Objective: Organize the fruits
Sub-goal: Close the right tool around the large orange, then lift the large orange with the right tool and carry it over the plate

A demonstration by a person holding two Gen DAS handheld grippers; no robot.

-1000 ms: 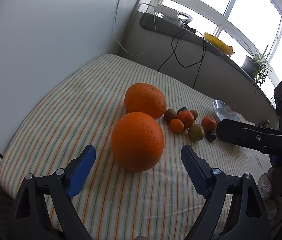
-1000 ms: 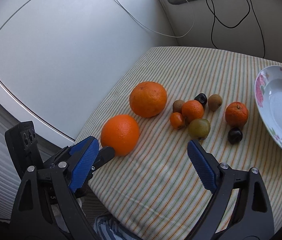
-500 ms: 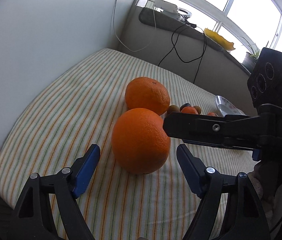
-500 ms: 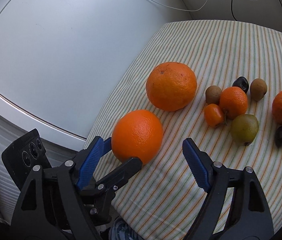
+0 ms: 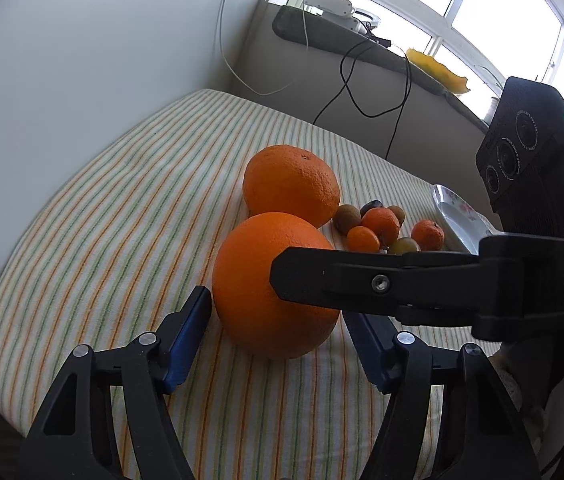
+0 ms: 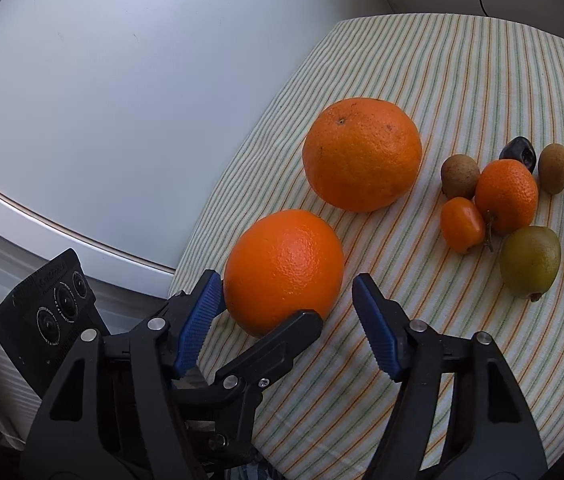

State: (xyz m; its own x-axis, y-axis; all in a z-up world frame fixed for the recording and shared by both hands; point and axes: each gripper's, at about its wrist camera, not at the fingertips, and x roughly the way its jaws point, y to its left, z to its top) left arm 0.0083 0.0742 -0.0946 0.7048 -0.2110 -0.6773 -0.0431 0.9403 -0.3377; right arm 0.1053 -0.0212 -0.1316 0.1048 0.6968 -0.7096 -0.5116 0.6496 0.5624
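A big orange [image 5: 266, 280] [image 6: 283, 266] lies near the front of the striped cloth. A second big orange [image 5: 291, 184] [image 6: 361, 154] lies just behind it. My left gripper [image 5: 278, 336] is open, its blue pads on either side of the near orange. My right gripper [image 6: 287, 312] is open around the same orange, one finger [image 5: 361, 280] crossing in front of it. Small fruits lie further right: mandarins [image 6: 505, 196], kiwis [image 6: 459, 176], a green fruit [image 6: 529, 260], dark plums [image 6: 517, 154].
A flowered white plate [image 5: 457, 216] lies at the far right of the cloth [image 5: 122, 220]. A white wall stands to the left. A sill with cables and a yellow dish [image 5: 437, 70] runs behind. The cloth's edge is just below the grippers.
Both grippers have moved in on the near orange. The right gripper swung left from the small fruits until its finger crosses the left view. Both jaw pairs now flank the orange more closely.
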